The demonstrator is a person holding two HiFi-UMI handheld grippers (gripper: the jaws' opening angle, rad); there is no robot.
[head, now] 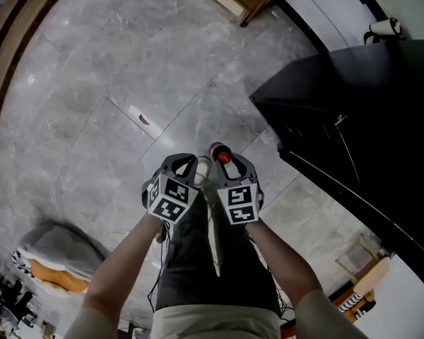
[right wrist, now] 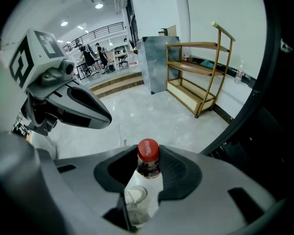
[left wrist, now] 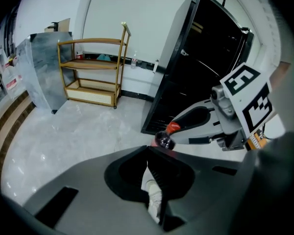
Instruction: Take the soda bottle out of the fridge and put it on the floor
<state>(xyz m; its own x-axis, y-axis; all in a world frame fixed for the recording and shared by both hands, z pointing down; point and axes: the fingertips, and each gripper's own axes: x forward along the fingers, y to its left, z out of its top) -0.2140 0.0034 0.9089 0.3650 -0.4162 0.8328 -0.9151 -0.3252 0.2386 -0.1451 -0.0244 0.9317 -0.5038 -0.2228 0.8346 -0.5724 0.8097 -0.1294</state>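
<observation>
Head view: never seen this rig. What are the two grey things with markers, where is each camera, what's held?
There is no robot here. A person holds a two-jaw gripper in each hand, and the marker cubes are part of those grippers. The head view looks down from the person's head at the left gripper, the right gripper and the grey tiled floor, with the black fridge at the right. The other two views ride on the grippers and look along their jaws. The right gripper's jaws clamp the neck of a red-capped soda bottle. The left gripper's jaws are together, with nothing between them.
</observation>
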